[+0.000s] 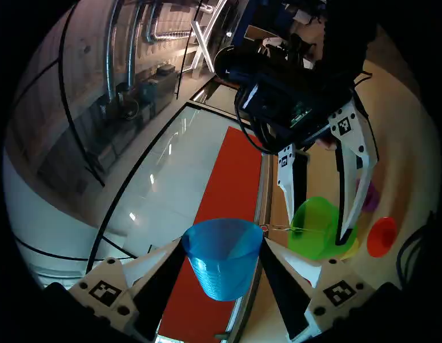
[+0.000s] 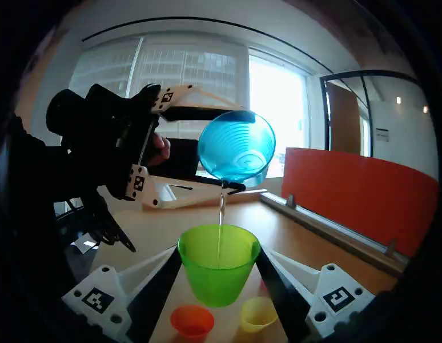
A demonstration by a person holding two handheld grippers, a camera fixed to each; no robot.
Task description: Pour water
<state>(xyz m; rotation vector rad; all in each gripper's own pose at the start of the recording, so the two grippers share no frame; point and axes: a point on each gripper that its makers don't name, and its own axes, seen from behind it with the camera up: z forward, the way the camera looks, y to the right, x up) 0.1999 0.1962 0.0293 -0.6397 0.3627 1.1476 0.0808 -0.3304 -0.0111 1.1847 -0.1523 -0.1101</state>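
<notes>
Nearest the lens in the left gripper view, the left gripper (image 1: 224,246) is closed on a blue cup (image 1: 224,263); both fingers press its ribbed wall, one on each side.

The right gripper (image 2: 219,251) is likewise clamped on a green cup (image 2: 218,271), which stands upright between its fingers in the right gripper view.

The blue cup is raised directly above the green one and tipped far over, with its mouth turned toward the right gripper's camera. A thin stream of water (image 2: 221,211) falls from its lower lip into the green cup's mouth. The two cups are apart, not touching.

A hand (image 2: 159,147) holds the left gripper's body (seen from across, in the right gripper view).

An orange cup (image 2: 192,321) and a yellow cup (image 2: 258,313), both small, stand on the wooden table (image 2: 289,228) just beside the green cup's base, orange to its left and yellow to its right in that view. A purple object (image 1: 370,197) sits behind the right gripper's finger; it is too hidden to identify.

A red divider panel (image 2: 358,194) runs along the table's far edge. A bright window (image 2: 275,108) lies behind the blue cup.
</notes>
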